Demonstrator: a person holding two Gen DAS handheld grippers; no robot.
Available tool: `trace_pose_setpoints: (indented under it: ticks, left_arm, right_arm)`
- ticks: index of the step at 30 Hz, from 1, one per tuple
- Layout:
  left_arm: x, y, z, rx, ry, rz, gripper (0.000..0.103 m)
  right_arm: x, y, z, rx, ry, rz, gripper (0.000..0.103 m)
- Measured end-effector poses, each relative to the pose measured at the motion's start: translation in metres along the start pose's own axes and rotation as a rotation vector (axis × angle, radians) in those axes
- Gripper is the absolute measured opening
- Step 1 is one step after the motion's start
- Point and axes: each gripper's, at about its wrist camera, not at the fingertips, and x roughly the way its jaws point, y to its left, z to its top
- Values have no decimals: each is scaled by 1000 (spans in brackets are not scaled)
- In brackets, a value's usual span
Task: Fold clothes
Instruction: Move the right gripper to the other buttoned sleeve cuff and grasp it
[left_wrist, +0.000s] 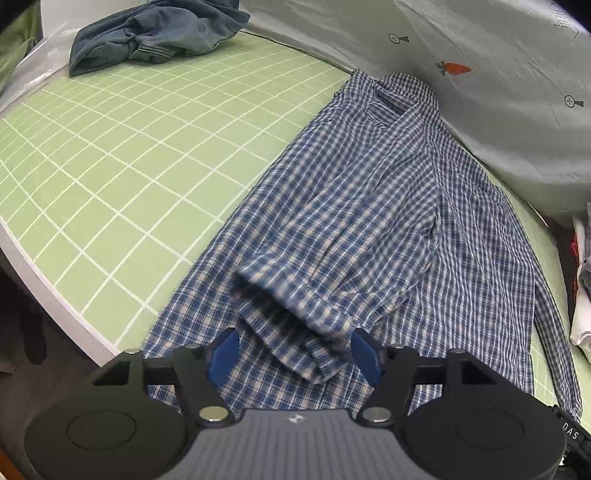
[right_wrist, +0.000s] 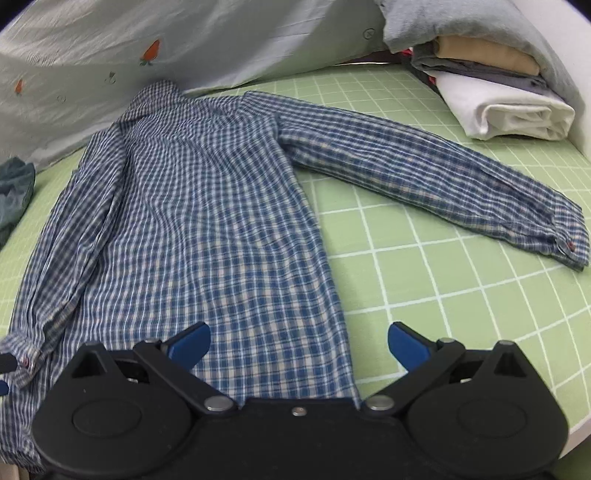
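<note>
A blue and white plaid shirt (left_wrist: 369, 206) lies flat on the green grid mat (left_wrist: 129, 166), collar toward the far side. Its left sleeve is folded over the body, and the cuff (left_wrist: 295, 306) rests just ahead of my left gripper (left_wrist: 294, 356). That gripper is open, with a fold of the sleeve lying between its blue fingers. In the right wrist view the same shirt (right_wrist: 207, 206) shows its right sleeve (right_wrist: 424, 177) stretched out across the mat. My right gripper (right_wrist: 298, 345) hangs open over the hem, holding nothing.
A crumpled dark blue garment (left_wrist: 155, 33) sits at the mat's far left corner. A stack of folded clothes (right_wrist: 498, 92) stands at the far right. A white sheet with carrot print (right_wrist: 147, 44) rises behind the collar. The mat's white edge (left_wrist: 55, 280) runs close on the left.
</note>
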Motion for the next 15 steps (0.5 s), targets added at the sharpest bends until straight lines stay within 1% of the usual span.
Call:
trace_pose_setpoints:
  ticks: [6,12,15]
  left_arm:
    - [-2,-20,6,51,-29,8,77]
    - [11,-38,11,82,-1,11,81]
    - [17,-45,15,88,4,12,81]
  right_arm:
    - [-3,-37,7,117,-53,-75,103]
    - [-1,-81,13,300,-71,-143,103]
    - [1,-104,16,394,-78,-176,103]
